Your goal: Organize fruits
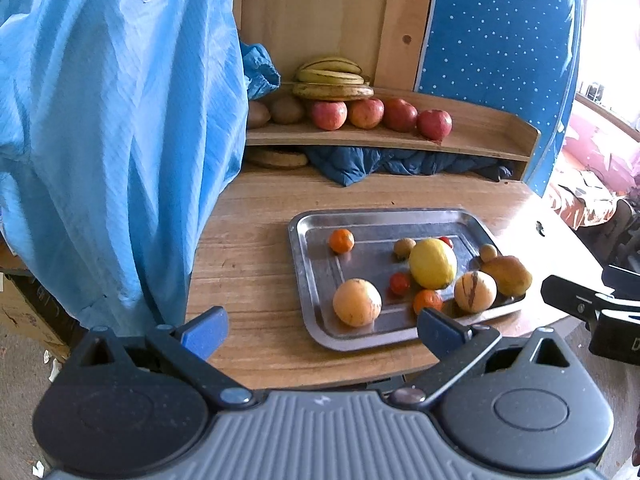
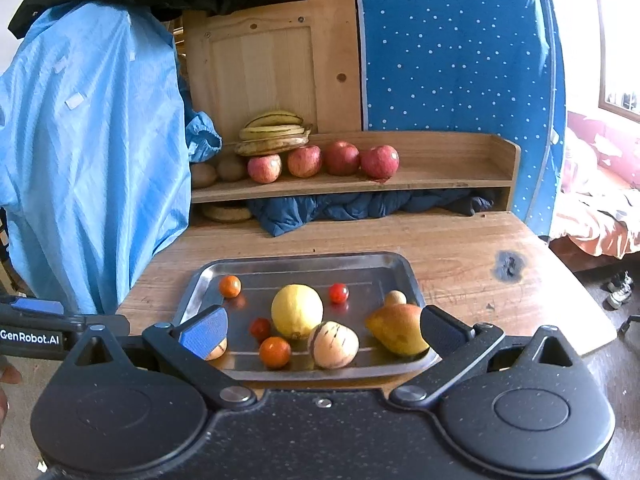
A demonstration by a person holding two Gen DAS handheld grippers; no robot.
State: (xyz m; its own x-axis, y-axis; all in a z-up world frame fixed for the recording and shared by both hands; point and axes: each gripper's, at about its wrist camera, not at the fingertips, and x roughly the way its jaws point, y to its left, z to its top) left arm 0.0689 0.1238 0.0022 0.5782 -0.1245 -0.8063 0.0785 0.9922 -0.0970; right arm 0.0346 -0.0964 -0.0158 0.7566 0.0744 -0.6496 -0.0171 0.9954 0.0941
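Observation:
A steel tray [image 1: 312, 240] [image 2: 372, 264] on the wooden table holds a yellow lemon [image 1: 433, 263] [image 2: 297, 311], a pear [image 1: 507, 275] [image 2: 396, 328], a striped pale melon [image 1: 475, 291] [image 2: 334, 344], an orange [image 1: 357, 302], small tangerines [image 1: 341, 240] [image 2: 275, 352] and cherry tomatoes [image 1: 400, 283] [image 2: 338, 293]. My left gripper [image 1: 322, 332] is open at the tray's near left corner, holding nothing. My right gripper [image 2: 323, 332] is open over the tray's near edge, empty. The right gripper shows at the left wrist view's right edge.
A wooden shelf [image 1: 480, 136] [image 2: 440, 168] at the back carries red apples [image 1: 400, 114] [image 2: 340, 158], bananas [image 1: 332, 78] [image 2: 276, 132] and kiwis [image 1: 286, 110]. Blue cloth [image 1: 120, 140] [image 2: 92, 160] hangs at left. A dark quilt [image 2: 360, 204] lies under the shelf.

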